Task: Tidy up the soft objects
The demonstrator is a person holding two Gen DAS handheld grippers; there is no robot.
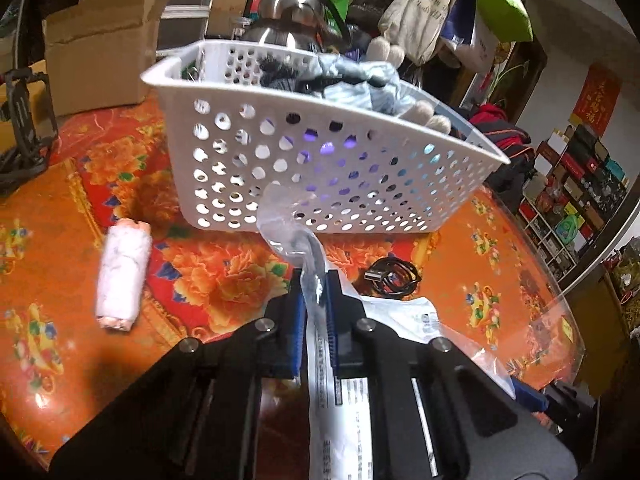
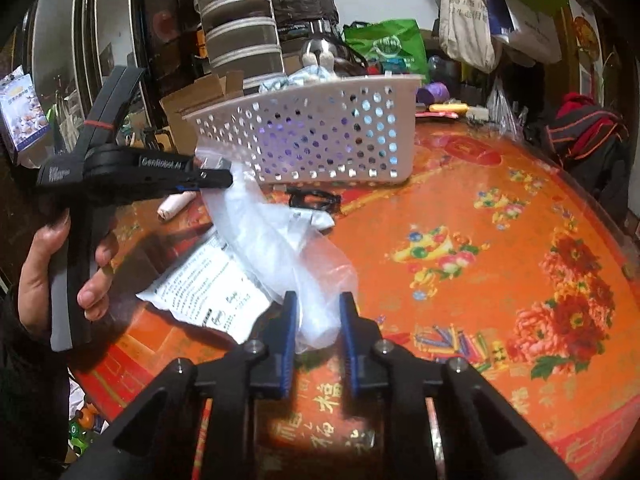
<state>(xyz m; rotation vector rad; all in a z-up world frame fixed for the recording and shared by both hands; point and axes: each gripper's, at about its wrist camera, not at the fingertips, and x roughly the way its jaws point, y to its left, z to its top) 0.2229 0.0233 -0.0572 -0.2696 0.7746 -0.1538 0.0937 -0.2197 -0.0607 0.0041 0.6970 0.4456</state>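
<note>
On a round table under an orange-and-red floral tablecloth [image 2: 500,216], the left gripper [image 1: 316,280] pinches a crumpled clear plastic bag [image 1: 286,224] between its blue-padded fingers [image 1: 297,320], the jaws pressed tight on the film just in front of a white perforated plastic basket [image 1: 320,160]. Seen from the right wrist camera, the same left gripper [image 2: 224,178] holds the bag [image 2: 276,240] raised off the cloth, the film trailing down toward the right gripper [image 2: 318,312], whose blue pads [image 2: 346,320] stand spread on either side of the bag's lower end — touching it or not, the frame does not settle. A person's left hand [image 2: 60,268] grips the black handle.

The basket already holds soft things: a light-blue cloth [image 1: 360,88] and a grey plush toy [image 1: 428,114] rise above its rim. Beneath the bag lies a white printed packet [image 2: 212,284], flat on the cloth. A rolled pink-and-white towel [image 1: 122,276] lies to the left of the basket, well apart from the gripper, and a coiled black cable [image 1: 394,276] sits just before the basket's front wall. Behind stand a brown cardboard box [image 1: 100,48] and a steel kettle [image 1: 296,12].
</note>
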